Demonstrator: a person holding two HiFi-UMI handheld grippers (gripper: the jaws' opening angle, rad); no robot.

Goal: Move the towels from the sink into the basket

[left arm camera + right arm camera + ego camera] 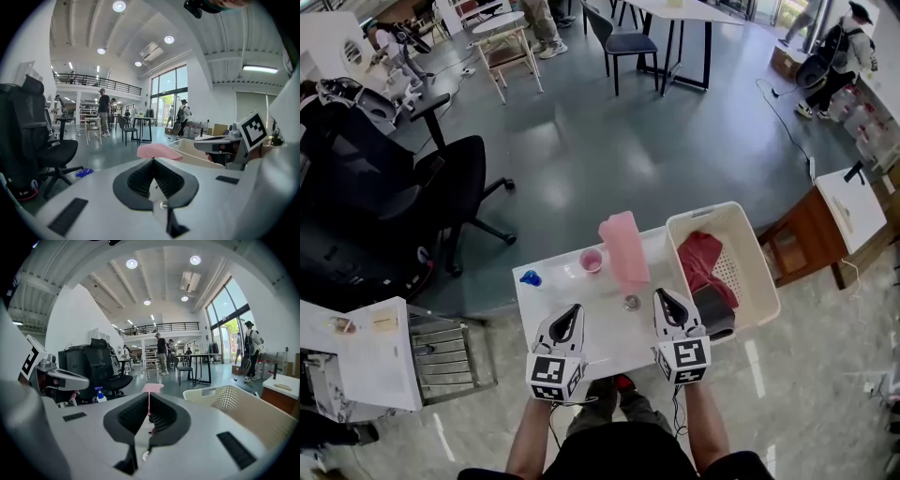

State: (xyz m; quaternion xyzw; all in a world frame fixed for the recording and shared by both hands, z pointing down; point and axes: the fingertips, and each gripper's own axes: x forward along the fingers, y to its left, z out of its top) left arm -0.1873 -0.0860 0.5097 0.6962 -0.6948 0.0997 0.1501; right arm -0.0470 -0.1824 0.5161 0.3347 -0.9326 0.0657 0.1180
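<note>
At the far edge of the white sink (605, 323), just beside the basket (703, 214), one pink towel (624, 249) hangs draped over something we cannot make out. It is the only cloth we see on the sink side. Inside the basket lie a red towel (698, 255) and a dark towel (717, 311), touching each other, so we judge the job mostly done with one piece left to move. Left gripper (575, 307) hovers over the near part of the sink, jaws together, nothing between them. Right gripper (661, 293) sits near the drain (631, 302), jaws likewise pressed together and empty; the pink seen past its tips is the towel beyond. Also on the sink: a pink cup (592, 261) and a small blue spray bottle (531, 277).
</note>
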